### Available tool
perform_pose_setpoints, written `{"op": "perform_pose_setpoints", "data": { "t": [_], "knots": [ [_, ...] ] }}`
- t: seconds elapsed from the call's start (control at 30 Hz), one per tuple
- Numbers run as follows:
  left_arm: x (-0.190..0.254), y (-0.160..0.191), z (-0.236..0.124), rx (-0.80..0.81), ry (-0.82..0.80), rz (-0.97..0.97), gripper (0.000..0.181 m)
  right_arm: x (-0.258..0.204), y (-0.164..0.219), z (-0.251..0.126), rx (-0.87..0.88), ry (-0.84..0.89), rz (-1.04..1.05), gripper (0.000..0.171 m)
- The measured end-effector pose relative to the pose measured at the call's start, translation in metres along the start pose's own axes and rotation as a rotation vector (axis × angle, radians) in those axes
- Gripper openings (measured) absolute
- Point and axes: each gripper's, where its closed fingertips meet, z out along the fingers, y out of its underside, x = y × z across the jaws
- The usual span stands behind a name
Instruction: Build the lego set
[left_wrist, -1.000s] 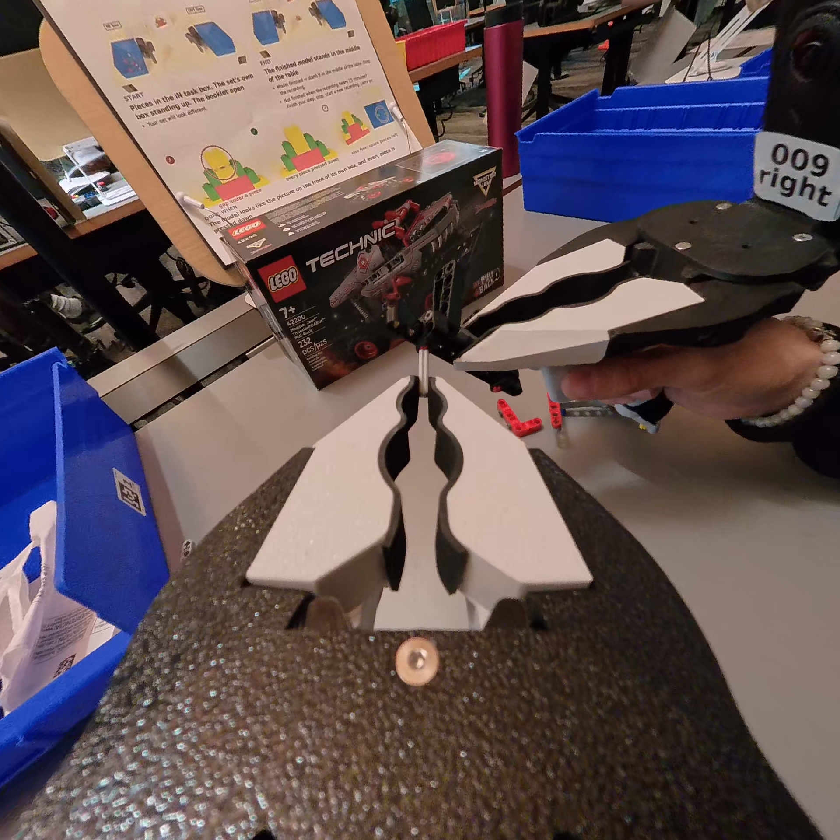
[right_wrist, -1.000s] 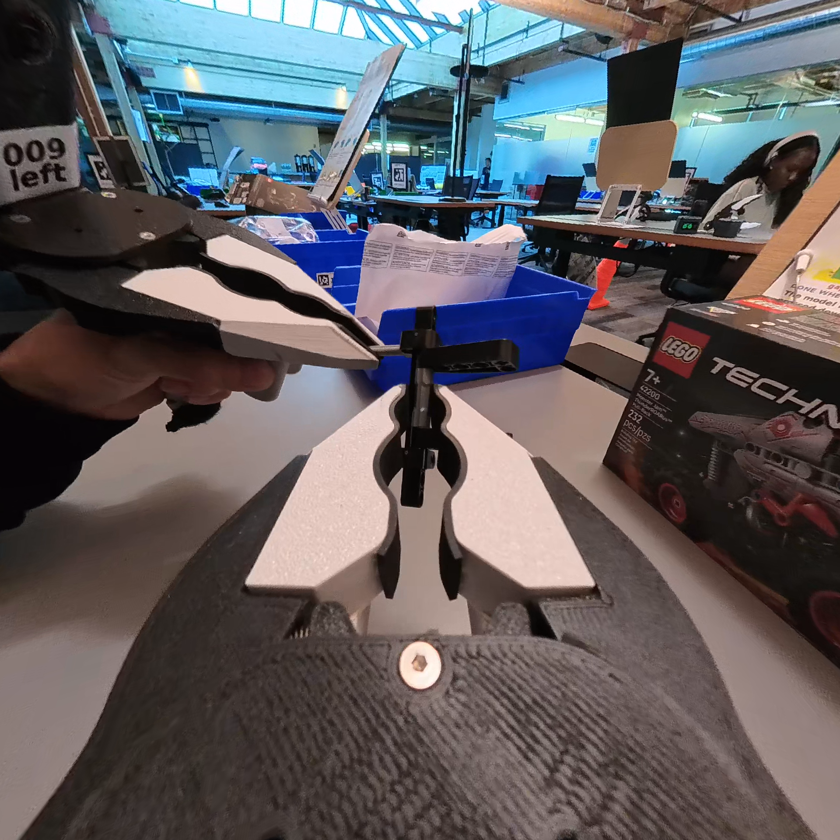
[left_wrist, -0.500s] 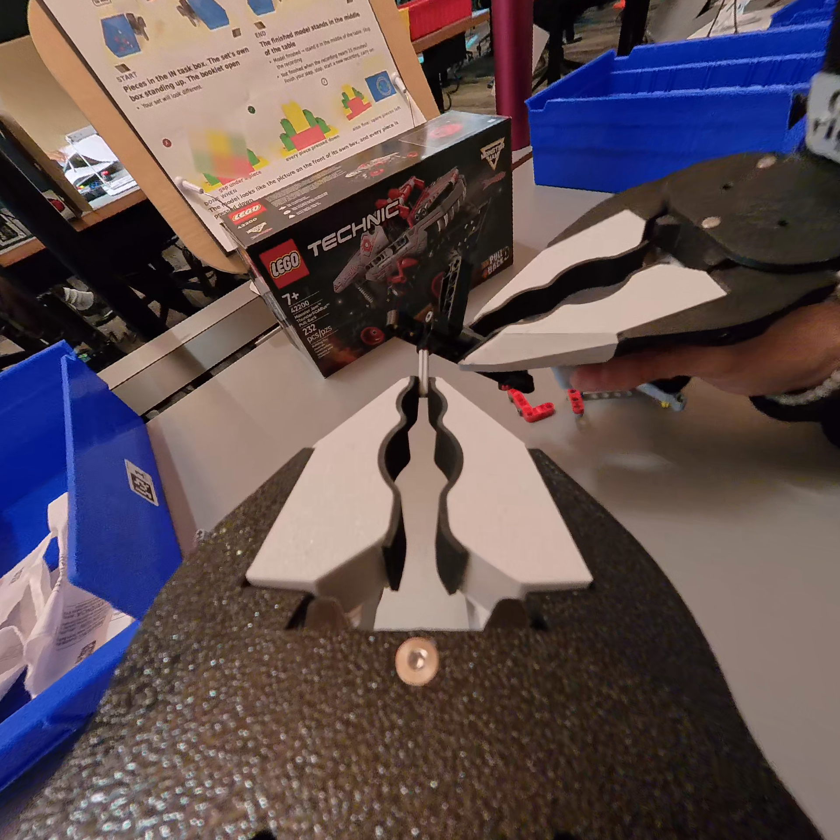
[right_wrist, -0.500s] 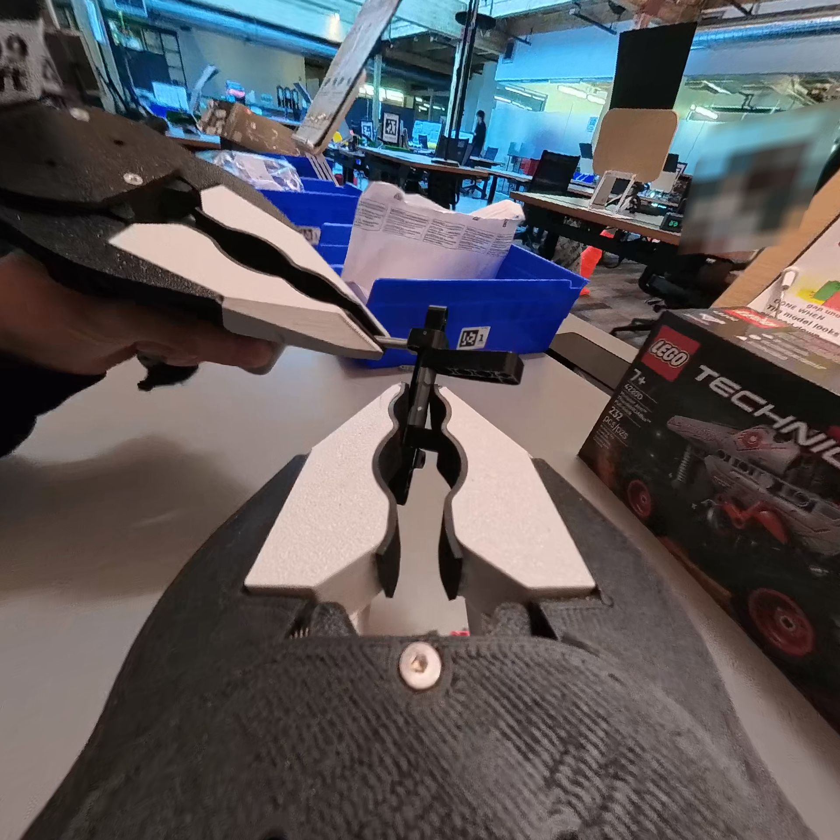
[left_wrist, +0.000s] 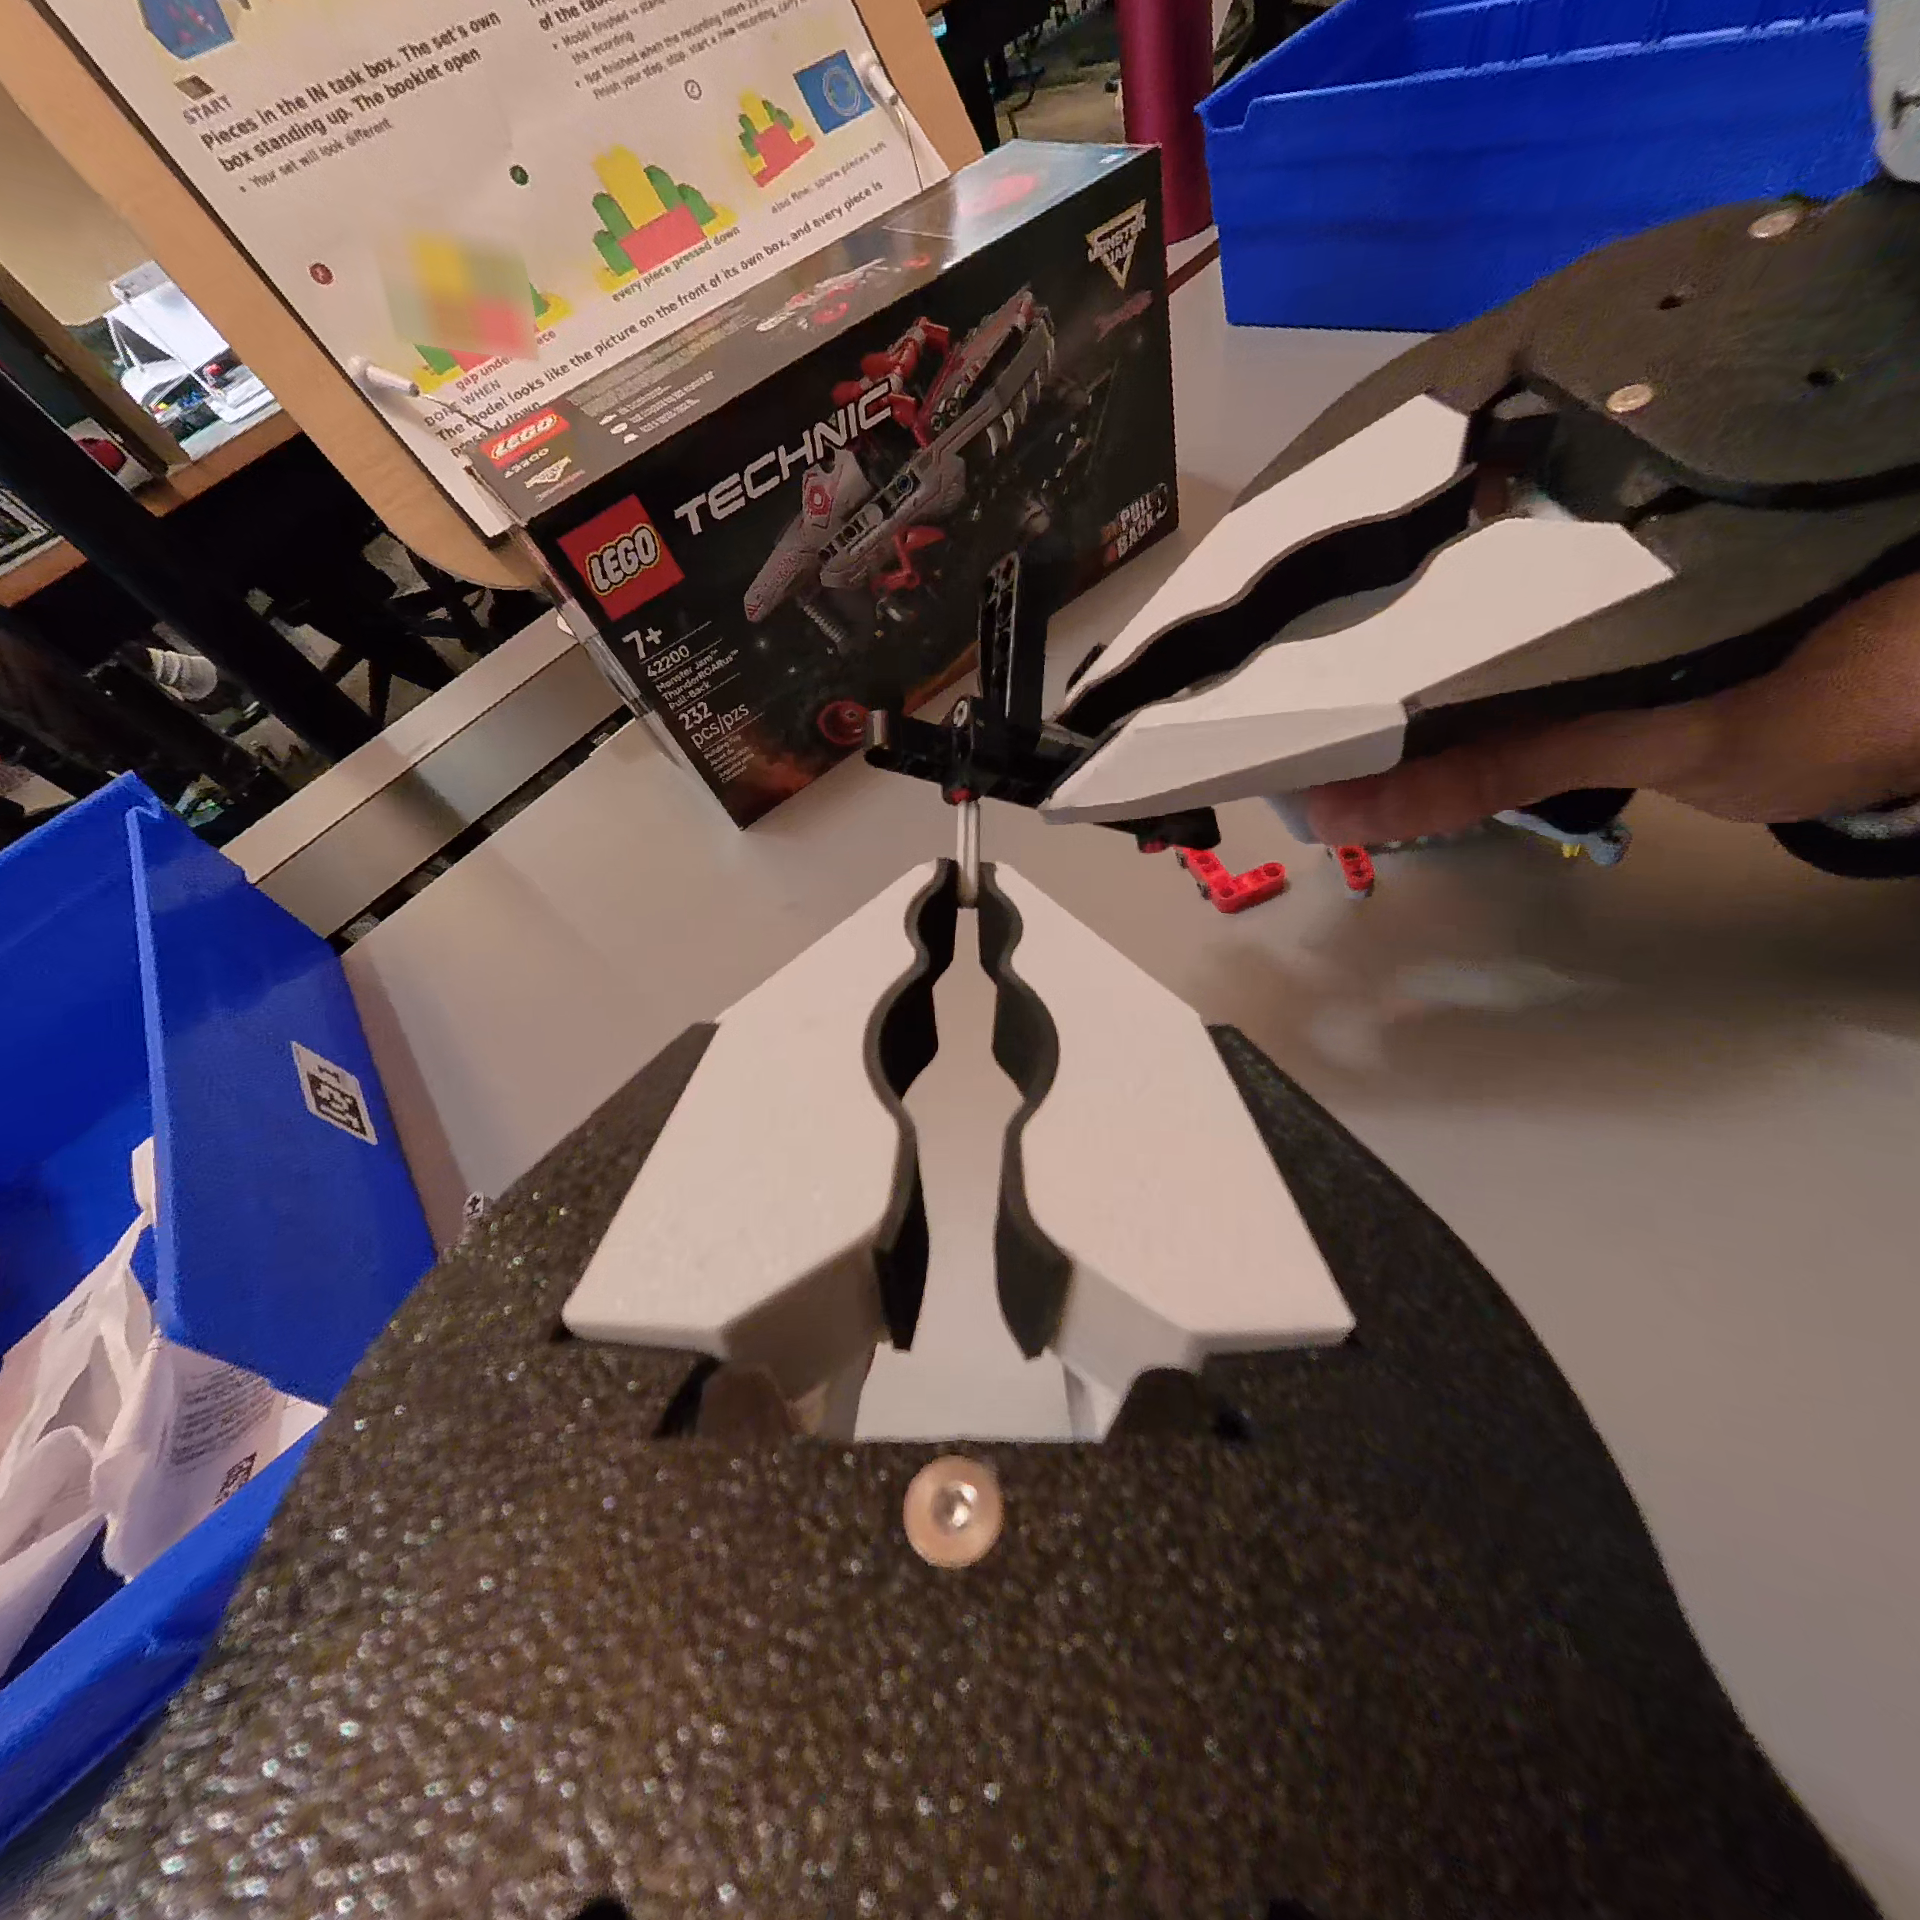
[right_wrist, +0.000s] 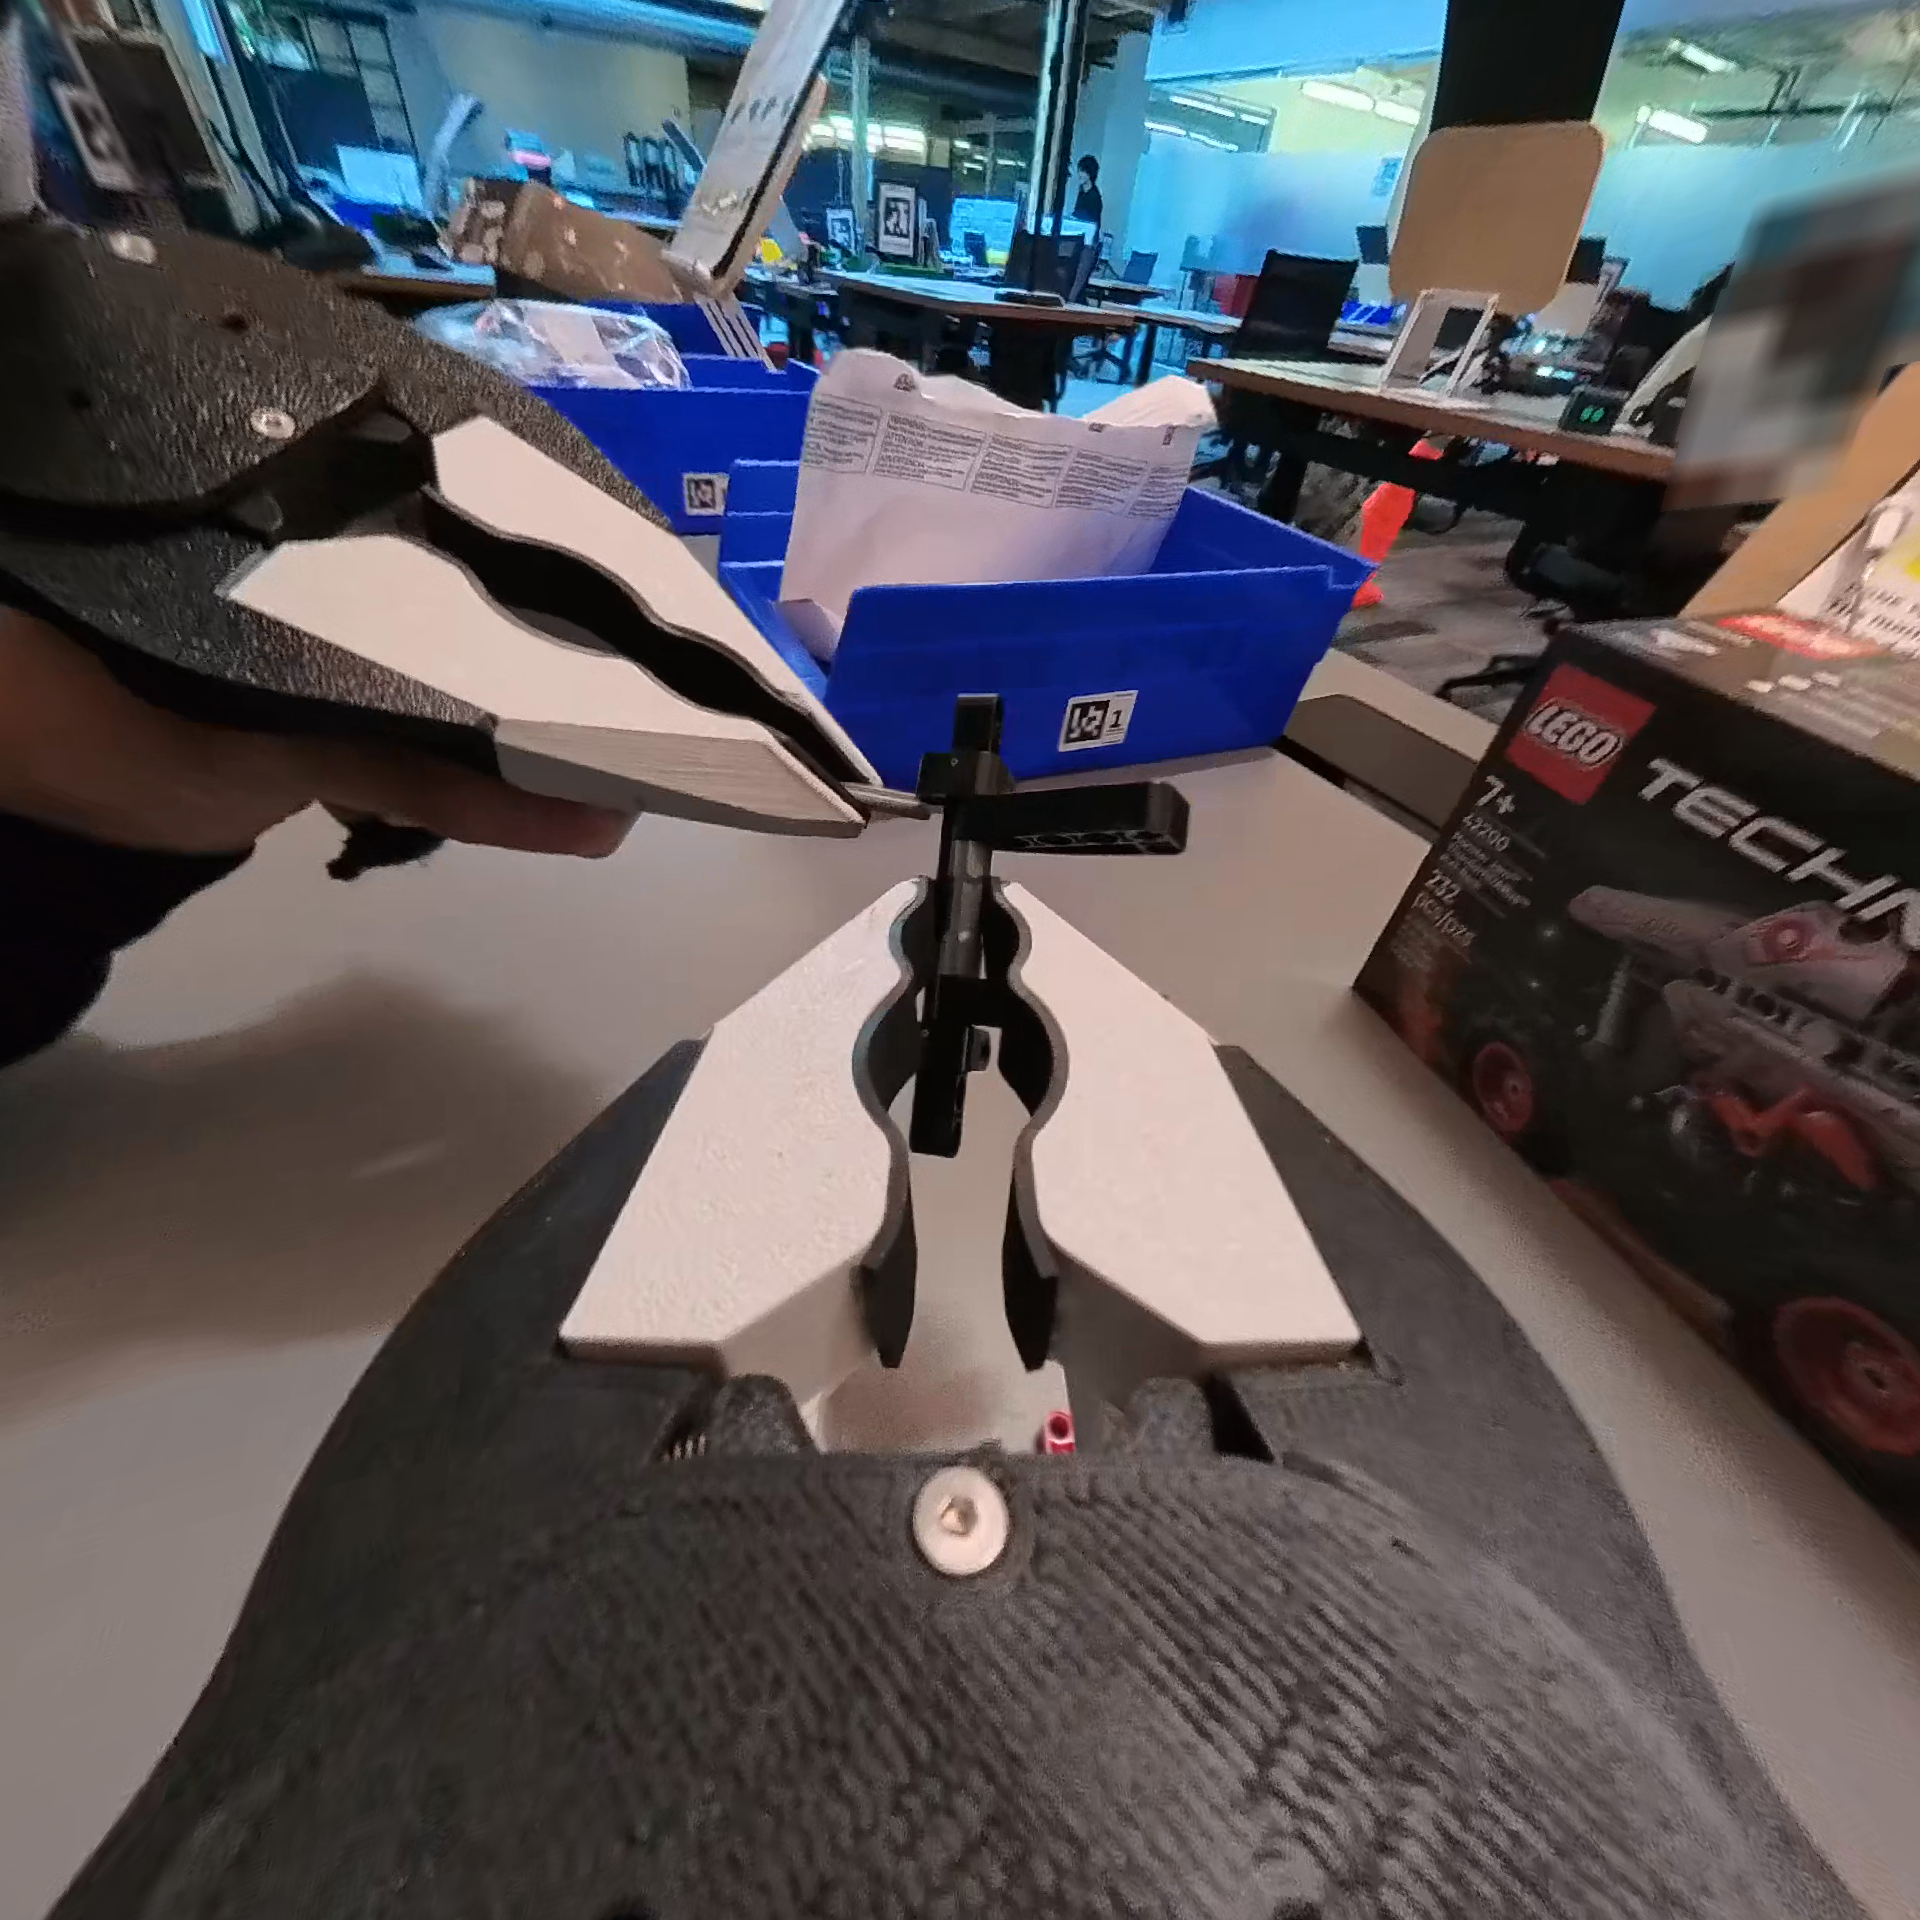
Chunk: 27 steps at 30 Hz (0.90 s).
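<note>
**A:** What do your jaws have right now?

**B:** My left gripper (left_wrist: 966, 883) is pinched together at the tips on a thin grey axle (left_wrist: 967, 840). My right gripper (right_wrist: 961, 904) is clamped on a black beam assembly (right_wrist: 961, 935), which stands roughly upright between its fingers (right_wrist: 790, 1081).

**A:** Are the two parts touching?

**B:** Yes. In the right wrist view the axle's end meets the assembly at a small black connector (right_wrist: 961, 774) near its top, and a second black beam (right_wrist: 1081, 819) sticks out sideways to the right from that spot. In the left wrist view one beam (left_wrist: 1003, 644) rises above the joint. Both parts are held above the table, not resting on it.

**A:** And around them?

**B:** The grey table (left_wrist: 1558, 1195) lies under both grippers. Beyond the joint, in the left view, stands the set's box (left_wrist: 862, 520), and behind it a board with an instruction sheet (left_wrist: 499, 156). To the right of the joint, under my right hand (left_wrist: 1662, 748), a few loose red pieces (left_wrist: 1236, 883) lie on the table. At near left there is a blue bin (left_wrist: 239, 1091) with white paper bags in it, and at far right another blue bin (left_wrist: 1507, 156). In the right view a small red piece (right_wrist: 1058, 1432) shows beneath the gripper.
</note>
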Motion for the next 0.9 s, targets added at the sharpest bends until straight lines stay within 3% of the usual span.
{"op": "perform_pose_setpoints", "data": {
  "t": [0.27, 0.5, 0.9],
  "knots": [
    [0.026, -0.006, 0.004, 0.011, 0.126, -0.013, 0.002, 0.019, -0.011, -0.009, 0.143, -0.071, 0.41, 0.007],
    [0.039, -0.006, 0.01, -0.019, 0.154, 0.0, 0.002, 0.015, -0.014, -0.008, 0.168, -0.088, 0.431, 0.007],
    [0.016, -0.008, 0.0, -0.007, 0.061, -0.002, 0.002, 0.01, -0.017, -0.008, 0.168, -0.083, 0.304, 0.007]
  ]
}}
